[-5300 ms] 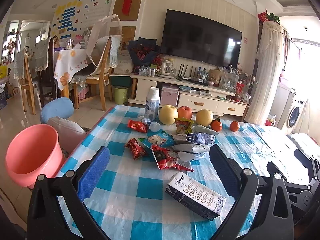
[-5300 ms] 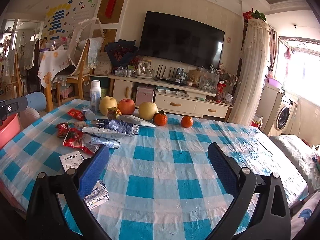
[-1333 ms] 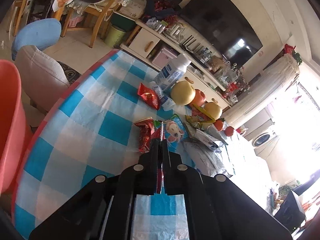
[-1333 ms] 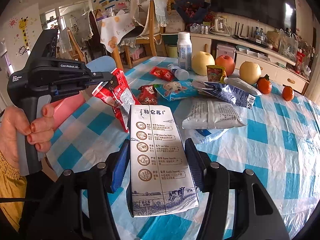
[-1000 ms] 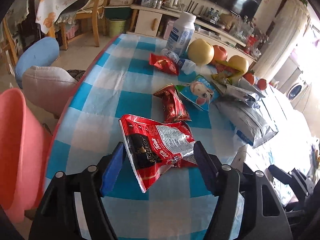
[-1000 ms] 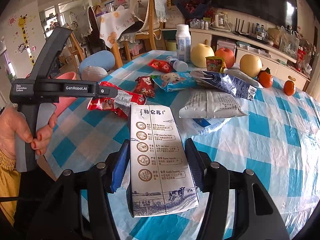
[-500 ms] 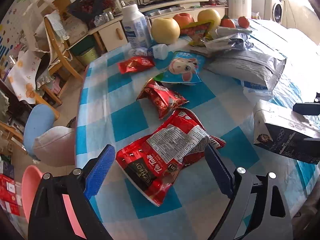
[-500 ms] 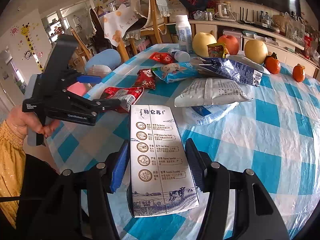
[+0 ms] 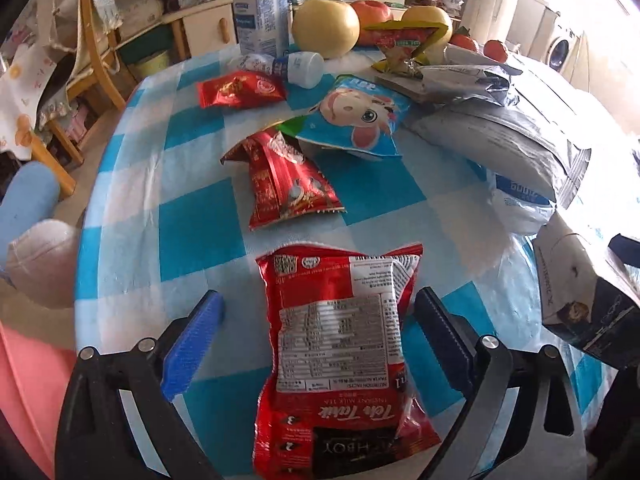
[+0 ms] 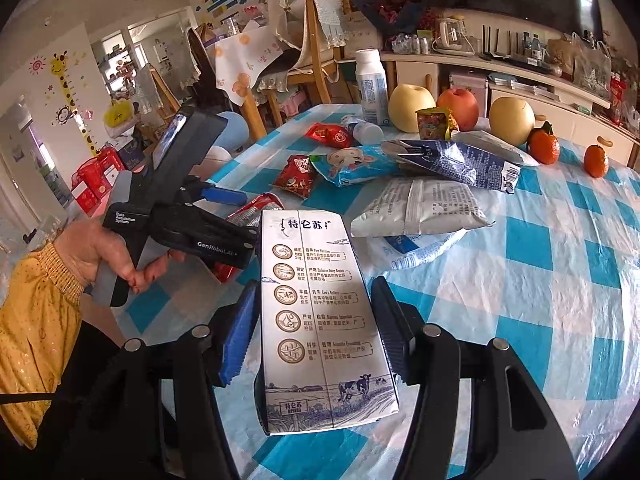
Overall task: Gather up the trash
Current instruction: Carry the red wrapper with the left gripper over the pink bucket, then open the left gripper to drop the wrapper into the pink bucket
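Observation:
A red milk-tea packet lies flat on the blue checked tablecloth. My left gripper hangs over it and its jaws are opening. The packet sits between the blue pads and neither pad touches it. My right gripper is shut on a white milk carton, held above the table's near edge. The carton also shows at the right of the left wrist view. Further back lie a small red wrapper, a blue cartoon pouch and silver bags.
A pink bin stands off the table's left edge. At the far side are a white bottle, a small tipped bottle, another red packet, pears, an apple and oranges. A hand in a yellow sleeve holds the left gripper.
The left gripper has opened wide and let go of the red packet, which now lies flat on the cloth. That gripper has rolled and sunk. The right gripper still holds the carton.

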Demonstrator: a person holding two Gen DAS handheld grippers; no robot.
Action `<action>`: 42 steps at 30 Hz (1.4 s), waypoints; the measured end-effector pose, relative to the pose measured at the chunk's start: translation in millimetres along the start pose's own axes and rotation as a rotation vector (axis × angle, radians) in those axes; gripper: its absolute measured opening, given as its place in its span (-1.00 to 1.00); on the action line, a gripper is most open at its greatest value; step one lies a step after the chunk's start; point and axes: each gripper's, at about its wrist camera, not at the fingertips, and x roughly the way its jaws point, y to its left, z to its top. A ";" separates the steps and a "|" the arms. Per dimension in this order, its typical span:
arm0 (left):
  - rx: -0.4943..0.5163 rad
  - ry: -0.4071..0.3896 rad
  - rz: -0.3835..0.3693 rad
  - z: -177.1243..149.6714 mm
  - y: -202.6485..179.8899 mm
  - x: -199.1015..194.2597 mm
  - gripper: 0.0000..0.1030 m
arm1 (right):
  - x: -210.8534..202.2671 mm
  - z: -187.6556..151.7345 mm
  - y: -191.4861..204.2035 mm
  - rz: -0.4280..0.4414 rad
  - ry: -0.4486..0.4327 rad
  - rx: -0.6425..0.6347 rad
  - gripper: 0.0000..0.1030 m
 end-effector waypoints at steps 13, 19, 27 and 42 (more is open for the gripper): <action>-0.258 -0.066 0.077 -24.7 11.2 -25.2 -0.09 | 12.6 0.3 12.6 -0.022 0.002 -0.040 0.13; -0.366 -0.140 0.058 -30.6 30.6 -48.1 -0.17 | 11.0 7.0 20.6 -0.030 -0.022 -0.023 0.12; -0.509 -0.311 0.130 -39.3 84.2 -114.0 -0.17 | 16.6 32.4 57.4 -0.013 -0.036 -0.053 0.12; -1.008 -0.407 0.347 -138.2 234.5 -174.5 -0.16 | 102.9 134.2 233.7 0.230 -0.081 -0.274 0.12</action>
